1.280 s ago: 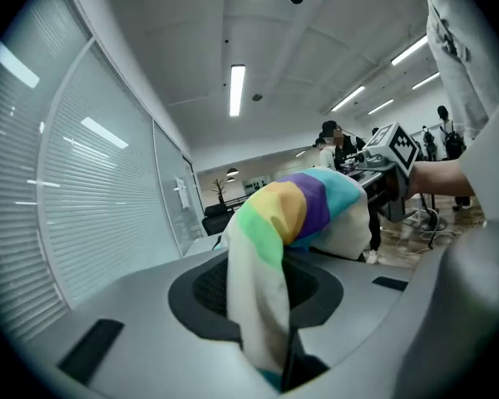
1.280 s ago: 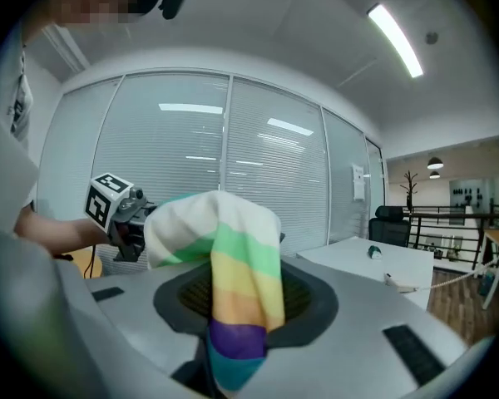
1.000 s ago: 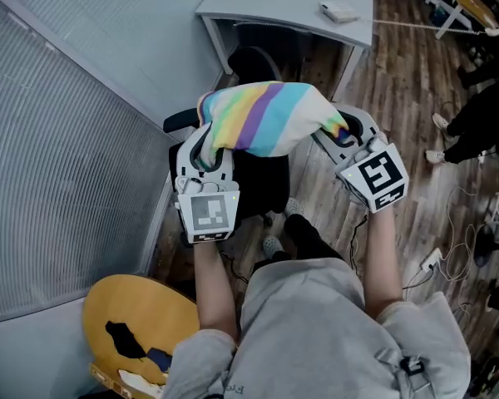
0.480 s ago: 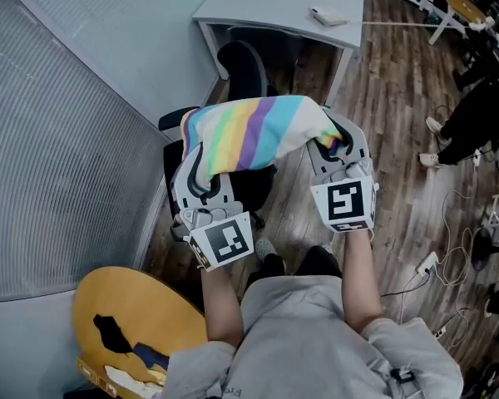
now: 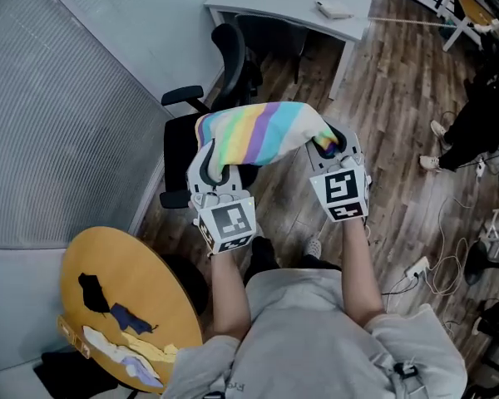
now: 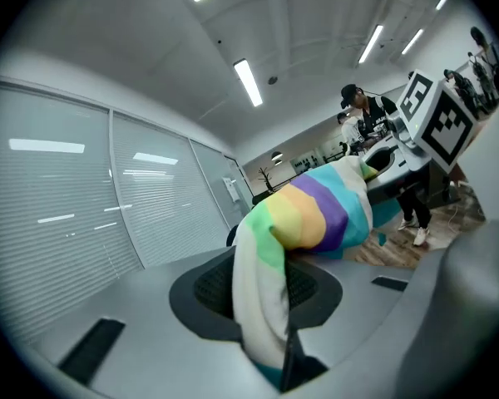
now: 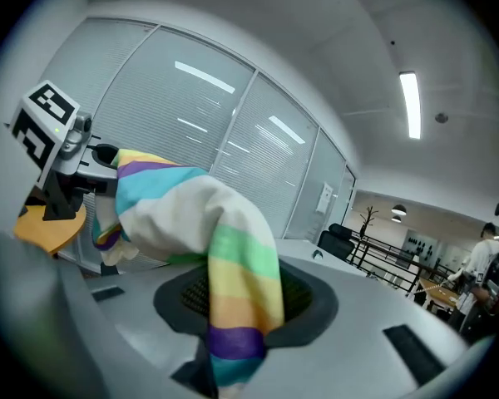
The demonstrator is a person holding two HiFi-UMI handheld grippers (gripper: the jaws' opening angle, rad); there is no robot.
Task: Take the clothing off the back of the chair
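A rainbow-striped garment (image 5: 262,131) hangs stretched in the air between my two grippers, clear of the black office chair (image 5: 201,131) that stands behind it by the wall. My left gripper (image 5: 213,169) is shut on the garment's left end; its own view shows the cloth (image 6: 270,306) pinched between the jaws. My right gripper (image 5: 331,146) is shut on the right end, where the striped cloth (image 7: 233,322) runs down into the jaws. The chair's backrest (image 5: 226,61) is bare.
A grey desk (image 5: 303,2) with a small item on it stands behind the chair. A round yellow table (image 5: 125,306) with cloth pieces is at lower left. Blinds (image 5: 58,131) line the left wall. A person (image 5: 482,115) stands at right, and cables (image 5: 449,248) lie on the wooden floor.
Both grippers have carried the garment back toward me and away from the chair. The chair's backrest, covered a second ago, now shows bare.
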